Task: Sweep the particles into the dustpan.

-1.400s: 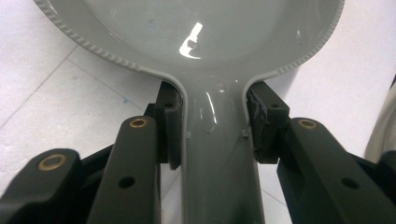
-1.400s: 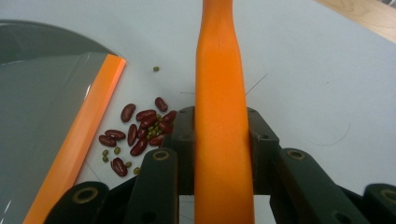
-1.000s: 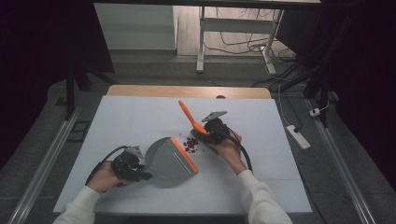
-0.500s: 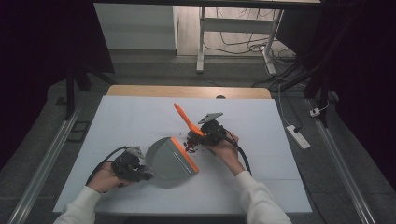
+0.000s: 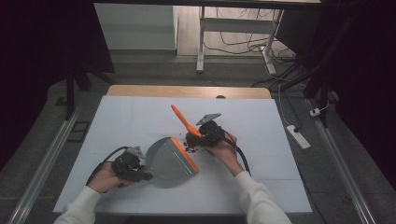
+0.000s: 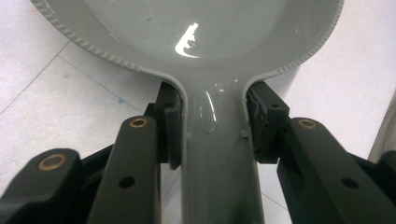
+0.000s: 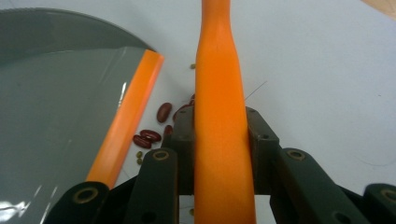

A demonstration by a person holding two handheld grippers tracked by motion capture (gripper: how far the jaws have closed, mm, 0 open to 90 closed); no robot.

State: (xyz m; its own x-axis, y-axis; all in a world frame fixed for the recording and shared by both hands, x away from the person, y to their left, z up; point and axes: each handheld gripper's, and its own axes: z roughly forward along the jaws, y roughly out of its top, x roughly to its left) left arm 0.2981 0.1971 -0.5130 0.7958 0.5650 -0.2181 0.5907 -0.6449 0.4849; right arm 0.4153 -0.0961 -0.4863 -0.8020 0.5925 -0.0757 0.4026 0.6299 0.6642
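From above, we see our left gripper (image 5: 140, 169) clamping the handle of the grey dustpan (image 5: 169, 158), which lies on the white worktop (image 5: 116, 126) with its orange lip (image 5: 184, 154) facing the beans (image 5: 192, 147). Our right gripper (image 5: 201, 136) holds the orange brush handle (image 5: 183, 120), tilted up and away, just beside the beans.

In the left gripper view, both jaws press the dustpan's neck (image 6: 215, 140).

In the right gripper view, the jaws are closed on the brush handle (image 7: 219, 116); red kidney beans (image 7: 152, 133) lie touching the orange lip (image 7: 126, 121).
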